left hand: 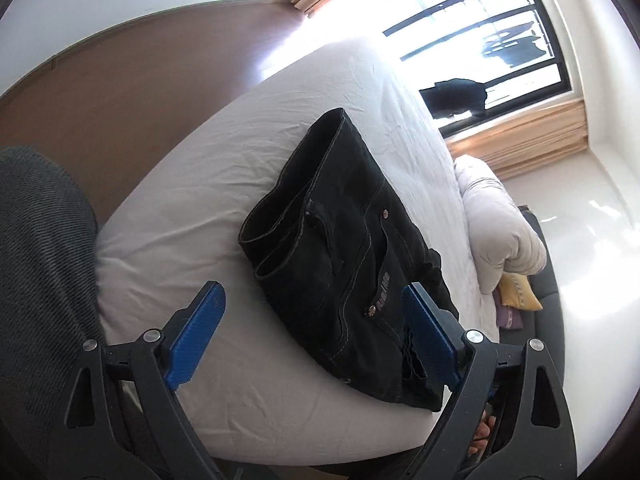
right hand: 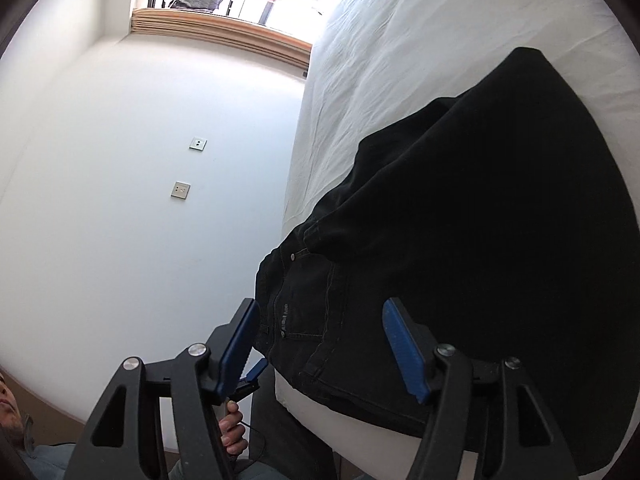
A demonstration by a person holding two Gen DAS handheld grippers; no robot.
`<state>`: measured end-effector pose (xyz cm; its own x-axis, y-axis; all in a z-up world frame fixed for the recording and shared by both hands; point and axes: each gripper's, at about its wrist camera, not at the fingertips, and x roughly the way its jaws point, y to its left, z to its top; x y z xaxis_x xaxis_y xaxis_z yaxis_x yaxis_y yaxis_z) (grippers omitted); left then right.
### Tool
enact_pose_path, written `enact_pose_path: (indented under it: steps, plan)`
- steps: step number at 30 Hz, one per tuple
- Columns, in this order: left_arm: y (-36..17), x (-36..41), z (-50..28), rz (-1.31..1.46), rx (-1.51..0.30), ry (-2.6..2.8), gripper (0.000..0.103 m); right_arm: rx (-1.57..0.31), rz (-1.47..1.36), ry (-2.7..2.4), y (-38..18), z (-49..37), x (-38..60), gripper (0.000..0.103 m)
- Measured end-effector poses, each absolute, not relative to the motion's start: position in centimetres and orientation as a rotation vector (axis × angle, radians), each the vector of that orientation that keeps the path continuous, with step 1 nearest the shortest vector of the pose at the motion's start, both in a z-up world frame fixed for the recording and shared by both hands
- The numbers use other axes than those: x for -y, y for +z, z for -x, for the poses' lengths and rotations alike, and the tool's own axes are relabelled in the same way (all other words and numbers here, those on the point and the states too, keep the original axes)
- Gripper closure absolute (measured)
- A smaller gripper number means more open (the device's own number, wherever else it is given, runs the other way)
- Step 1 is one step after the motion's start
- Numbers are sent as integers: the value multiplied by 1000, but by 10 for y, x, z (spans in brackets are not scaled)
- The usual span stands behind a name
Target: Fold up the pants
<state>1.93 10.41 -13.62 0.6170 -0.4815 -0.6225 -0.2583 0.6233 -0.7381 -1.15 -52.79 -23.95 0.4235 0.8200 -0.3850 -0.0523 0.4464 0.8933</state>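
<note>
Black jeans (left hand: 340, 256) lie folded into a compact stack on the white bed sheet (left hand: 208, 200), near the bed's front corner. My left gripper (left hand: 316, 312) is open and empty, its blue pads either side of the stack's near end, just short of it. In the right wrist view the same jeans (right hand: 480, 240) fill the right side, waistband and pocket rivet toward me. My right gripper (right hand: 320, 340) is open and empty, held just before the waistband edge. The tip of the left gripper (right hand: 256, 368) shows below it.
A rolled white duvet (left hand: 500, 220) lies at the bed's far side, with a yellow cushion (left hand: 520, 296) below it. A window (left hand: 480, 40) and brown headboard wall (left hand: 120, 92) are behind. A white wall with two sockets (right hand: 180, 190) is to the left.
</note>
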Motion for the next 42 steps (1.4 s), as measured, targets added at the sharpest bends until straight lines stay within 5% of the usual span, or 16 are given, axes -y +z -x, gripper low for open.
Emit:
enact_pose_path:
  steps: [6, 10, 13, 17, 26, 33, 42]
  plan:
    - [-171, -98, -47, 1132, -918, -215, 19, -991, -961, 706, -243, 8, 518, 36]
    - [-187, -103, -54, 1222, -904, -213, 38, -976, -972, 734, -238, 3, 511, 36]
    - [-201, -109, -59, 1283, -918, -208, 74, -991, -979, 747, -238, -7, 497, 36]
    - [-210, -108, -64, 1308, -925, -227, 86, -1054, -967, 749, -248, -18, 487, 36]
    - [-167, -96, -73, 1130, -889, -277, 91, -1213, -820, 603, -272, -26, 465, 38]
    - [-96, -53, -89, 876, -839, -374, 91, -1186, -842, 619, -263, -20, 467, 25]
    - [-46, 110, -118, 457, -858, -623, 91, -1065, -985, 687, -235, -18, 509, 18]
